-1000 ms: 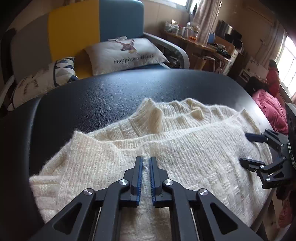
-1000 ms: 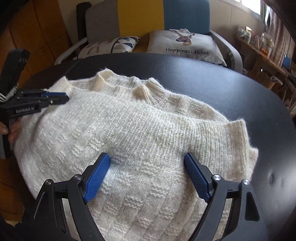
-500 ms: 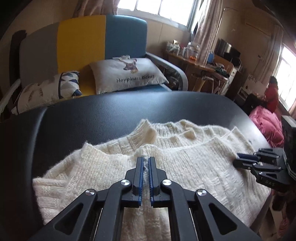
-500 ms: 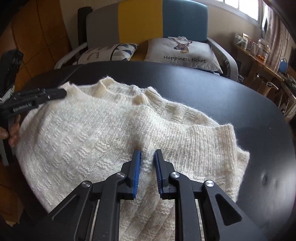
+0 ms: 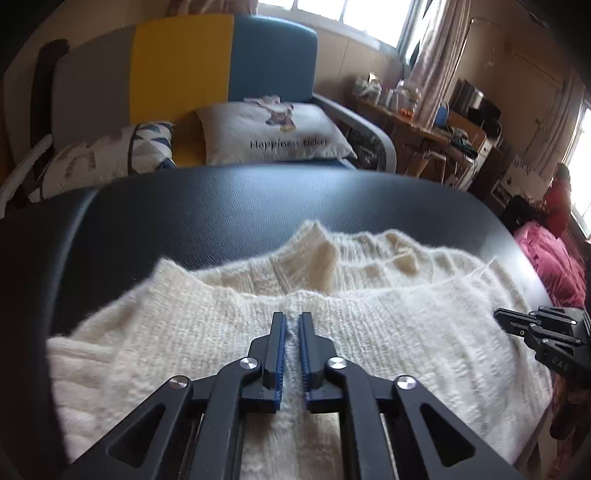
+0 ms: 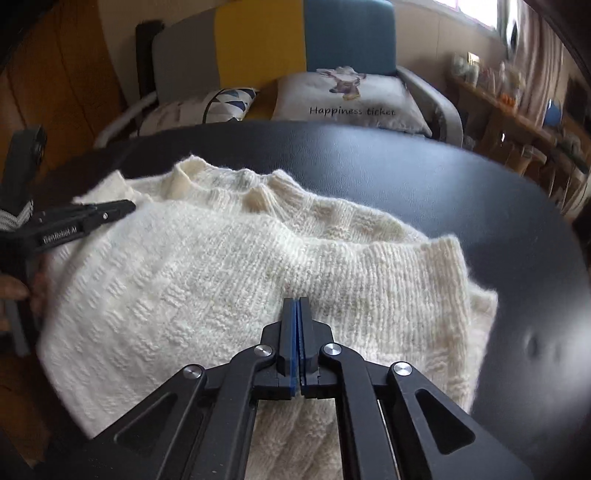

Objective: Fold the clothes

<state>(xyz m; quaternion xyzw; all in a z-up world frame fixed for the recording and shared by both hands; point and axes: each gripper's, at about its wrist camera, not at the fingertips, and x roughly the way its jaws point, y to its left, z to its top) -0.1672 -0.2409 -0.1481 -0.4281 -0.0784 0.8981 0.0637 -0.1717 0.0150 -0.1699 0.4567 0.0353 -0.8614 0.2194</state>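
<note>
A cream knit sweater (image 6: 229,273) is spread on the black table (image 6: 424,173). Its fabric is pinched by the left gripper (image 5: 291,325), whose jaws are opening. The right gripper (image 6: 298,306) is clamped closed over the knit. At twelve o'clock, "Happiness ticket" is printed on a pillow (image 6: 351,99).

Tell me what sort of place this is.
Most likely a lived-in home room, a living room or bedroom. An armchair with a "Happiness ticket" cushion stands behind the black table, and a cluttered wooden shelf sits by the curtained window.
</note>
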